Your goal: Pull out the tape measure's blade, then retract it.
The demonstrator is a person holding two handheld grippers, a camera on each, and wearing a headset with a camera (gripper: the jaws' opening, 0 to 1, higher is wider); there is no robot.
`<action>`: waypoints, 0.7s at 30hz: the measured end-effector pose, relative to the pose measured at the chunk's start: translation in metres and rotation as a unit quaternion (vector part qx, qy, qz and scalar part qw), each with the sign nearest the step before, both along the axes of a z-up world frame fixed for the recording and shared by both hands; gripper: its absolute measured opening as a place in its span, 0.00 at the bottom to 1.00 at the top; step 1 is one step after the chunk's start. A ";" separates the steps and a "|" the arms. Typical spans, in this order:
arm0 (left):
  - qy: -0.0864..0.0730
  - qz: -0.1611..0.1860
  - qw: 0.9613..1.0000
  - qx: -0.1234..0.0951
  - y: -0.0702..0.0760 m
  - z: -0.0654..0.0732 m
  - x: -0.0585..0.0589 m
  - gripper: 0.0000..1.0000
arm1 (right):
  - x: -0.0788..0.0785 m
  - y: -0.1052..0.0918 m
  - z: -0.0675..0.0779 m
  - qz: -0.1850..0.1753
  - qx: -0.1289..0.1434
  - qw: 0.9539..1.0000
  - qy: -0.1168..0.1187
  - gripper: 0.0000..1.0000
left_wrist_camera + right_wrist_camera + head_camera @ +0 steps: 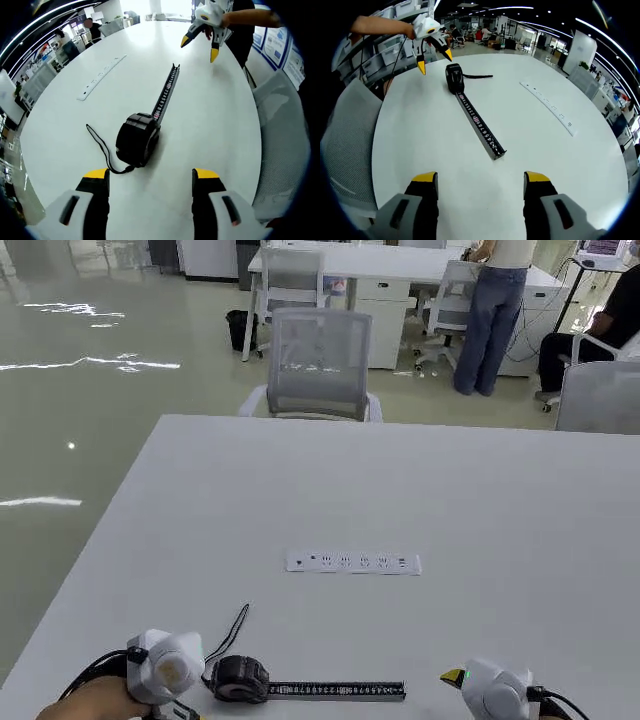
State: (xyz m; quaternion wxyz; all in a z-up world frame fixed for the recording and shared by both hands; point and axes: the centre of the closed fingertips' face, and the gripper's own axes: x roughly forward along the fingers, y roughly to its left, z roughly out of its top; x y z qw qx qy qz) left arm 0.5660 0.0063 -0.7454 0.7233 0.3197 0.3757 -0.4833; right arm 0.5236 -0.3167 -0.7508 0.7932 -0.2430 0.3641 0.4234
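Black tape measure (pixel 137 139), black blade (pixel 166 94) with pale markings, white table (pixel 400 490), yellow-tipped fingers (pixel 96 175).

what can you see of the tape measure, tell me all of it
The tape measure has a black, plastic-looking case resting on the white table. Its blade is pulled out straight along the table, dark with pale markings, ending in a small hook. A thin black cord trails from the case.
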 end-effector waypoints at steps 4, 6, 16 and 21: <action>-0.009 0.033 0.999 -0.022 0.004 0.005 -0.010 0.70 | -0.009 0.006 0.009 -0.022 0.011 1.000 -0.009 0.73; -0.010 0.043 0.999 -0.028 0.006 0.009 -0.017 0.73 | -0.015 0.008 0.012 -0.027 0.012 1.000 -0.011 0.76; -0.022 0.076 0.995 -0.056 0.010 0.017 -0.042 0.78 | -0.035 0.011 0.021 -0.070 0.033 0.997 -0.028 0.84; -0.027 0.110 0.990 -0.084 0.004 0.025 -0.051 0.81 | -0.041 0.009 0.029 -0.101 0.042 0.993 -0.040 0.87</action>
